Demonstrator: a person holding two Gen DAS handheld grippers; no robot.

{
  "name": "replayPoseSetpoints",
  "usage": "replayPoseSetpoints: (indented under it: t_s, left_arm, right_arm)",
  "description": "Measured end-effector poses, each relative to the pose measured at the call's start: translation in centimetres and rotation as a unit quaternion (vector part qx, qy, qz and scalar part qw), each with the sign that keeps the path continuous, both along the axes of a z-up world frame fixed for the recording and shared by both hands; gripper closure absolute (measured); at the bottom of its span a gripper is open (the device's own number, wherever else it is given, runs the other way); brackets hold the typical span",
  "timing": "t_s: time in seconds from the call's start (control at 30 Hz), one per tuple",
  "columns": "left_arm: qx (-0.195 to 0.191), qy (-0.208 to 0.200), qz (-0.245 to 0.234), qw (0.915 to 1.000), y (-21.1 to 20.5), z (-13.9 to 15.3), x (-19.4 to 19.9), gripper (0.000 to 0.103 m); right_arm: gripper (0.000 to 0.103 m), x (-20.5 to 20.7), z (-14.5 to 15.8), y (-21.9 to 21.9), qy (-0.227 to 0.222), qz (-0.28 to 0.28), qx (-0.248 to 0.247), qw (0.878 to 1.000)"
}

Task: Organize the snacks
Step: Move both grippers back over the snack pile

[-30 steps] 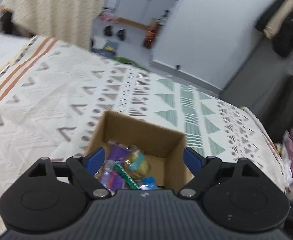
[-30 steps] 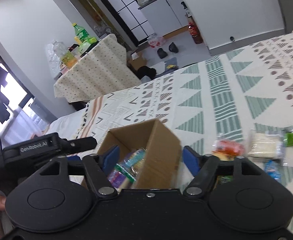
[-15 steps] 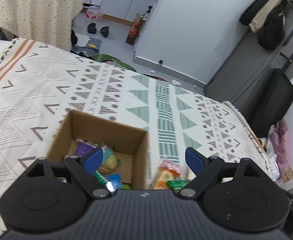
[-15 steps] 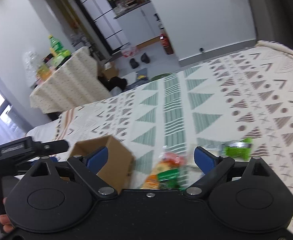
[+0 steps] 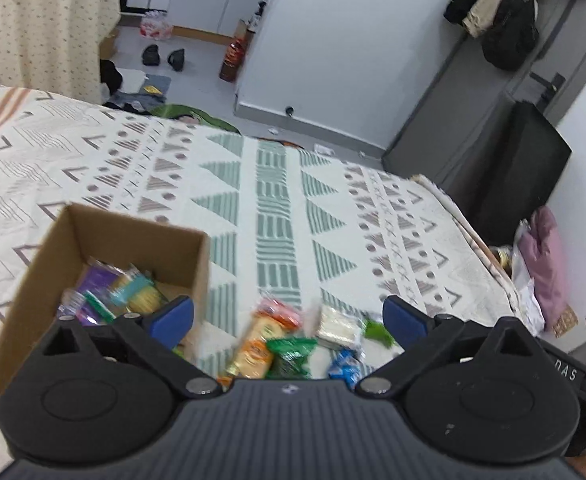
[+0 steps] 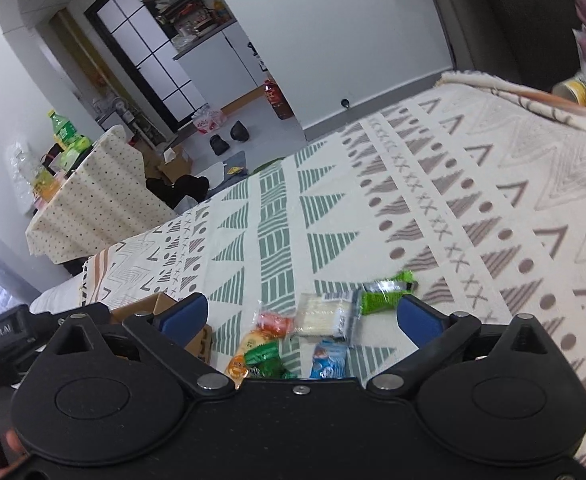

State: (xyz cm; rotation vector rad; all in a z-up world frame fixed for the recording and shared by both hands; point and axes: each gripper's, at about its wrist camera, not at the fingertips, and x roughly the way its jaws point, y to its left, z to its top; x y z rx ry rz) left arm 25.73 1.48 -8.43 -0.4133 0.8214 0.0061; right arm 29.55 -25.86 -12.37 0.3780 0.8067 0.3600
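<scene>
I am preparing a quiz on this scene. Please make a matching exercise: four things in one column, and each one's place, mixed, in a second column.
Things:
1. purple packet
2. bright green packet
3. green bottle
4. cardboard box

Places:
A. on the dotted table in the background
B. inside the box
C. loose on the bedspread, farthest of the pile from the box
D. on the bedspread, left of the loose pile

Pairs: 1-B, 2-C, 3-A, 4-D
</scene>
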Motion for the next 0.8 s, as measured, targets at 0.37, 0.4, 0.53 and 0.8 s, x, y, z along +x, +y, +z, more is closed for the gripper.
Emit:
replayPoseSetpoints:
  t_s: [0.37, 0.4, 0.53, 0.8]
  left_arm:
    - [0.017, 0.028, -0.027, 0.9991, -5.0, -3.2, -0.4, 0.0]
    - [0.019, 0.031, -0.028, 0.999, -5.3, -3.7, -0.4, 0.0]
    - [0.019, 0.039, -0.015, 0.9989, -5.8, -4.8, -0.1, 0.0]
    - [0.019, 0.035, -0.002, 0.9992, -6.6, -6.4, 0.9, 0.006]
  right_arm:
    - [0.0, -0.5, -2.8, -2.6, 0.058, -0.03, 0.034, 0.997]
    - [0.0, -0.3, -3.2, -2.8, 0.065, -0.033, 0.037, 0.997]
    - [0.0, -0.2, -4.2, -3.3, 0.079, -0.038, 0.056, 0.995]
    - [0.0, 0.7, -6.2, -4.0, 0.112, -0.048, 0.086, 0.989]
